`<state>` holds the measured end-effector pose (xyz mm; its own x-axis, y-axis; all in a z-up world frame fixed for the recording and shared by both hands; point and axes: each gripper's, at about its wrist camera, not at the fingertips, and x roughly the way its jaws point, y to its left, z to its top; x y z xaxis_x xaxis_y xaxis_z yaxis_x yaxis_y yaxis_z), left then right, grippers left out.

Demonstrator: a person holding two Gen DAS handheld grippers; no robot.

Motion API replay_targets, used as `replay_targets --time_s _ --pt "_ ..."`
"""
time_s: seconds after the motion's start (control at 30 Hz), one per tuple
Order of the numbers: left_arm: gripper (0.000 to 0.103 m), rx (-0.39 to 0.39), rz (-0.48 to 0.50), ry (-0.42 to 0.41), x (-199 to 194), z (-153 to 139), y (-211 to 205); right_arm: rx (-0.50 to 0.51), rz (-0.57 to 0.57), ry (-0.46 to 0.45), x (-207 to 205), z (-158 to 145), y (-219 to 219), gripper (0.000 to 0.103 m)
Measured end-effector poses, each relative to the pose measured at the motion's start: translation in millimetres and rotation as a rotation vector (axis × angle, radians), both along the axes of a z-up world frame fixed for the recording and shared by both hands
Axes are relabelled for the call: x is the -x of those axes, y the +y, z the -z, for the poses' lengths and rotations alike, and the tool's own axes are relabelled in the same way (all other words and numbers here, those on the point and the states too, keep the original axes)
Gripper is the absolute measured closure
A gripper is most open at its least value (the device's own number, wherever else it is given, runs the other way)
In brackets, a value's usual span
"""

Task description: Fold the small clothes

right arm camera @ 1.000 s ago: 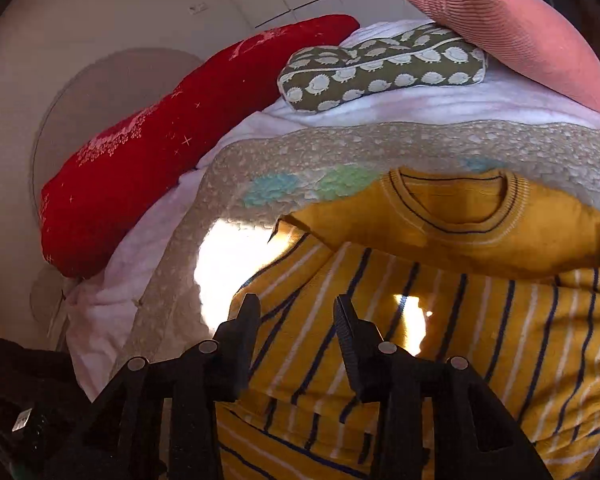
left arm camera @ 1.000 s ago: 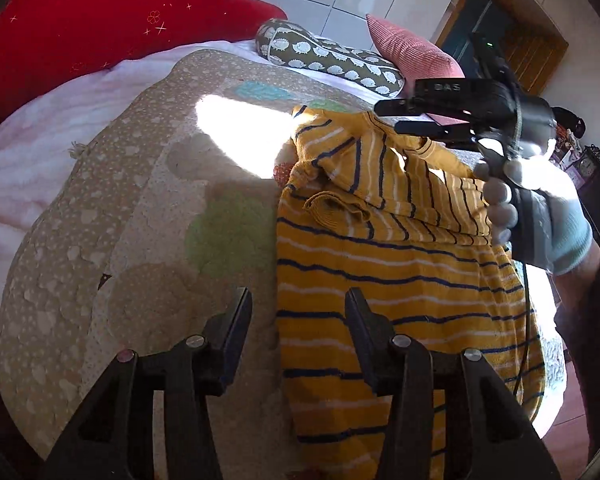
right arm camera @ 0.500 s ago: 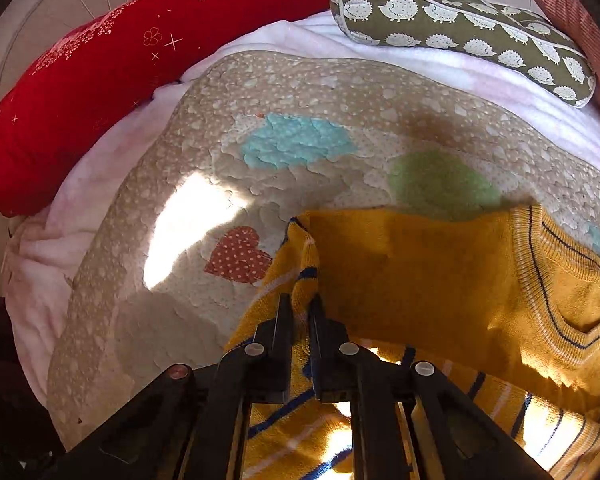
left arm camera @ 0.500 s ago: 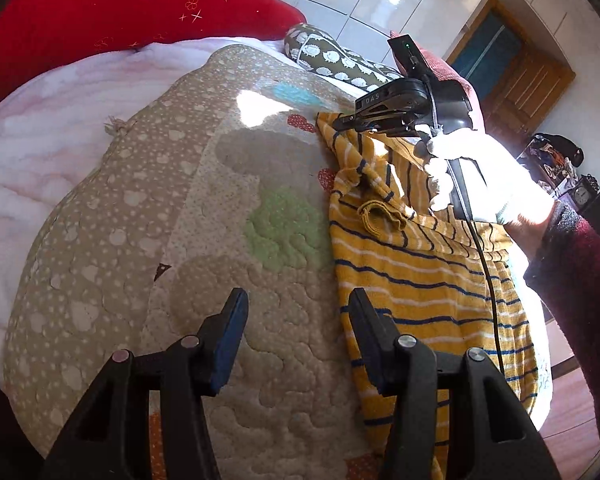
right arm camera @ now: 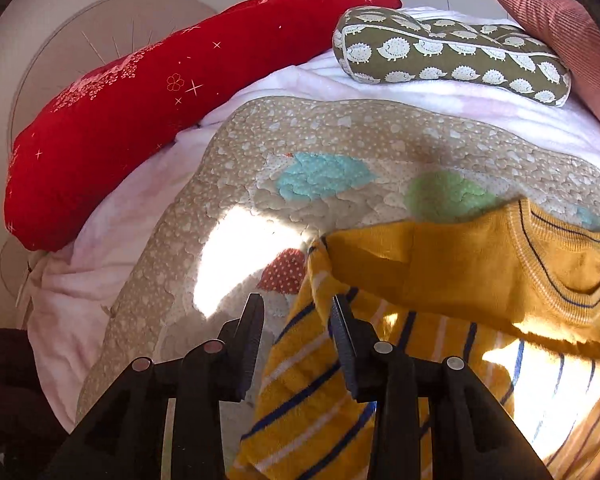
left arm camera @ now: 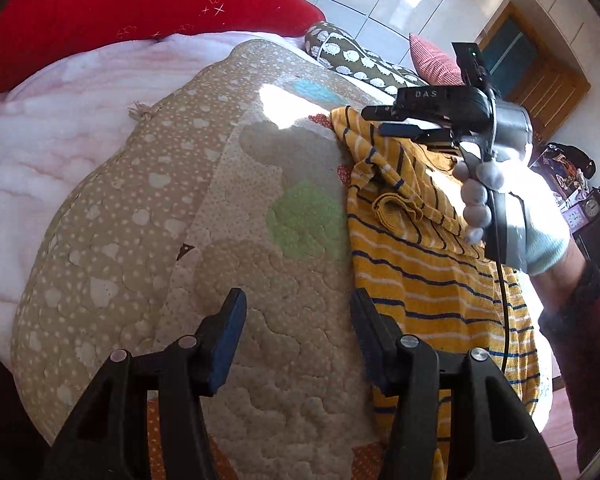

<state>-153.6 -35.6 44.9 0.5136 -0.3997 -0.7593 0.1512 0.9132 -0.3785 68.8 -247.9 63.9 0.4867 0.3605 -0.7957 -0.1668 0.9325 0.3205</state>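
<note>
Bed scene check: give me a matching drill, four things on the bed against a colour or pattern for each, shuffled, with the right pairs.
Things:
1. sweater
2. long pillow
3. small cushion
4. quilt

Looks:
A. olive green with hedgehog print
B. beige with pale hearts and coloured patches
C. yellow with dark blue and white stripes
D. red with small sparkle marks

Pairs: 1-C, 2-D, 3-A, 4-B

A bed (right arm camera: 148,216) is covered by a pink blanket (left arm camera: 40,152). On it are laid a tan quilt (left arm camera: 148,208), a red pillow (right arm camera: 140,120) and a green pillow (right arm camera: 452,60). A yellow sweater (left arm camera: 440,280) is spread on the quilt.
</note>
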Motion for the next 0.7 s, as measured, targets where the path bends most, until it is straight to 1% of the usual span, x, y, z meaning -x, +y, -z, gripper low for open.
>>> replay_targets --time_s 0.07,0.17,0.23,0.27,0.33,0.37,0.47,0.5,0.57,0.6,0.67,0.7 --pt "0.050 -0.008 0.012 -0.001 4 -3 -6 -0.035 -0.016 0.039 23 10 -3 0.066" --pt "0.050 -0.028 0.036 -0.007 13 -8 -16 -0.073 -0.017 0.110 56 38 -12 0.067" --pt "0.049 -0.044 0.045 -0.012 19 -12 -19 -0.114 -0.006 0.074 76 44 -25 0.069" --pt "0.049 -0.053 0.046 -0.014 21 -14 -21 -0.150 0.003 0.073 84 44 -33 0.069" --pt "0.045 -0.061 0.042 -0.017 24 -16 -22 -0.212 0.026 0.077 97 39 -52 0.069" --pt "0.045 -0.061 0.040 -0.017 25 -16 -24 -0.228 0.044 0.059 104 34 -64 0.067" --pt "0.044 -0.063 0.050 -0.006 28 -17 -31 -0.218 0.169 0.010 120 25 -119 0.067" --pt "0.044 -0.062 0.059 -0.003 29 -17 -35 -0.188 0.236 0.006 125 25 -142 0.067" --pt "0.044 -0.065 0.077 -0.004 34 -18 -42 -0.096 0.398 0.002 139 29 -192 0.067" --pt "0.044 -0.069 0.085 -0.004 36 -19 -44 -0.107 0.455 -0.003 149 29 -218 0.072" --pt "0.044 -0.076 0.094 0.001 39 -18 -48 -0.144 0.567 -0.020 175 24 -263 0.072" --pt "0.044 -0.079 0.096 0.007 40 -17 -49 -0.142 0.609 -0.036 190 19 -276 0.072"
